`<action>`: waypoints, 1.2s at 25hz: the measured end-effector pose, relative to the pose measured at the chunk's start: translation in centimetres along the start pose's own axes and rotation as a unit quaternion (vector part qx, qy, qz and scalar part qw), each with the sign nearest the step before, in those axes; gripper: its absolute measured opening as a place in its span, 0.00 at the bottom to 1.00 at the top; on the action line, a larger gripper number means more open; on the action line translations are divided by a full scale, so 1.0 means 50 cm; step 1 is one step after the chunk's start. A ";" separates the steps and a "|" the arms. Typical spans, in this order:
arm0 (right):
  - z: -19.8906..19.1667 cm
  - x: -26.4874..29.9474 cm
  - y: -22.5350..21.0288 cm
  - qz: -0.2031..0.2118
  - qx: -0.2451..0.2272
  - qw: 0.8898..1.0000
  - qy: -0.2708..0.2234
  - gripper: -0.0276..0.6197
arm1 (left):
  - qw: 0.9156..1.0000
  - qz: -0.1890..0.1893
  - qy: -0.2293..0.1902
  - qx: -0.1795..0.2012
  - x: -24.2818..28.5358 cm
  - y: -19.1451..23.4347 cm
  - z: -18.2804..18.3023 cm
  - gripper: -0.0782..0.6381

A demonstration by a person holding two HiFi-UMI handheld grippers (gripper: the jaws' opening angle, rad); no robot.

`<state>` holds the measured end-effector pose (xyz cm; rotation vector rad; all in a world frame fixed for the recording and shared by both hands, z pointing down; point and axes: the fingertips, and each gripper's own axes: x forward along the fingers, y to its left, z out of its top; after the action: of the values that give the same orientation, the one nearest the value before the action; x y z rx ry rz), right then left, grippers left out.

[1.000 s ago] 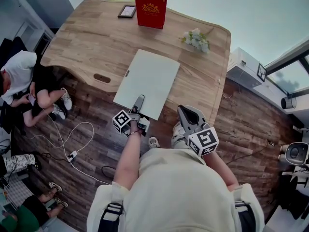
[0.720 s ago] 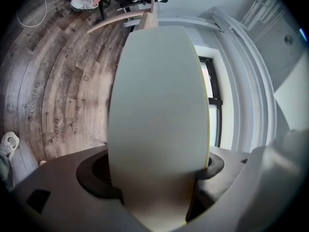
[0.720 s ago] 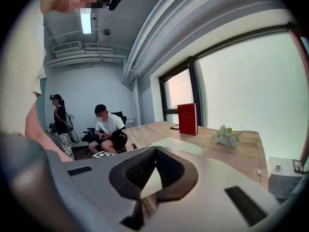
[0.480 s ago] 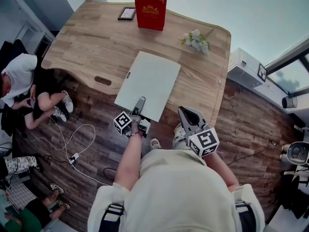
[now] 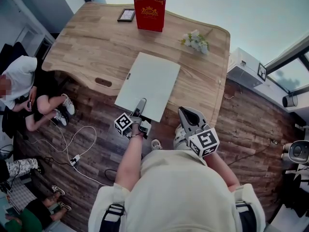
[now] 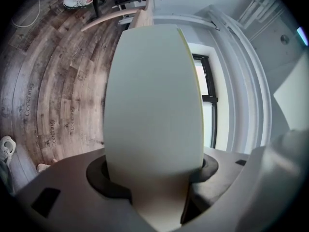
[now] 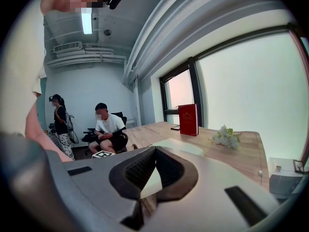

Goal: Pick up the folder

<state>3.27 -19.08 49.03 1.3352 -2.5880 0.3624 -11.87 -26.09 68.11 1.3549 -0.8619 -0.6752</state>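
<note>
A pale grey-green folder [image 5: 149, 83] lies flat on the wooden table [image 5: 96, 42], and its near corner overhangs the table's front edge. My left gripper [image 5: 140, 103] reaches onto that near corner. In the left gripper view the folder [image 6: 154, 95] fills the space between the jaws, which are closing around it; the left gripper [image 6: 152, 170] is not clamped on it. My right gripper [image 5: 186, 112] hovers off the table's front edge to the right of the folder, holding nothing. In its own view the right gripper [image 7: 154, 151] has its tips together, with the folder [image 7: 181, 146] ahead of it.
A red book [image 5: 150, 12] stands upright at the table's far edge beside a small dark frame [image 5: 127, 15]. White flowers [image 5: 195, 39] lie at the far right. A person [image 5: 19, 86] sits left of the table. A white cable [image 5: 72, 144] runs across the wooden floor.
Both grippers and the folder stay where they were. The seated person at the left has shifted slightly.
</note>
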 end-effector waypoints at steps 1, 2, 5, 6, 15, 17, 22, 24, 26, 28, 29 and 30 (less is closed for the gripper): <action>0.003 0.000 0.001 0.000 0.002 1.000 -0.001 0.07 | 1.000 -0.002 -0.001 0.000 -0.001 -0.004 -0.001 0.56; 0.005 0.000 0.002 -0.001 0.003 1.000 -0.002 0.07 | 1.000 -0.005 -0.003 0.000 -0.001 -0.007 -0.002 0.55; 0.003 0.000 0.002 0.000 0.002 1.000 -0.003 0.07 | 1.000 -0.010 -0.003 -0.003 -0.002 -0.011 -0.003 0.53; 0.004 0.000 0.003 0.000 0.003 1.000 -0.004 0.07 | 1.000 -0.013 -0.003 -0.004 -0.002 -0.013 -0.003 0.52; -0.001 0.000 0.011 0.009 -0.002 1.000 -0.008 0.07 | 0.999 -0.038 -0.015 -0.023 -0.014 -0.037 -0.002 0.50; 0.002 0.000 0.015 0.010 -0.002 1.000 -0.009 0.07 | 0.999 -0.045 -0.015 -0.023 -0.020 -0.043 -0.002 0.50; 0.003 0.000 0.027 0.013 -0.003 1.000 -0.013 0.07 | 0.999 -0.046 -0.011 -0.013 -0.040 -0.059 -0.006 0.50; 0.006 0.000 0.032 0.014 -0.002 1.000 -0.016 0.07 | 0.999 -0.047 -0.011 -0.014 -0.050 -0.061 -0.007 0.50; 0.008 0.000 0.035 0.015 -0.001 1.000 -0.019 0.07 | 0.999 -0.050 -0.013 -0.011 -0.059 -0.066 -0.006 0.50; 0.009 0.000 0.036 0.015 -0.003 1.000 -0.022 0.07 | 0.998 -0.052 -0.015 -0.014 -0.068 -0.073 -0.004 0.50; 0.010 0.001 0.037 0.015 -0.003 1.000 -0.023 0.07 | 0.998 -0.054 -0.016 -0.015 -0.073 -0.076 -0.003 0.50; 0.011 0.001 0.037 0.014 -0.003 1.000 -0.025 0.07 | 0.998 -0.058 -0.017 -0.015 -0.077 -0.083 -0.002 0.50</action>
<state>1.68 -18.22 48.28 1.3229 -2.6495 0.3303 -13.58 -23.32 63.50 1.3776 -0.8027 -0.7998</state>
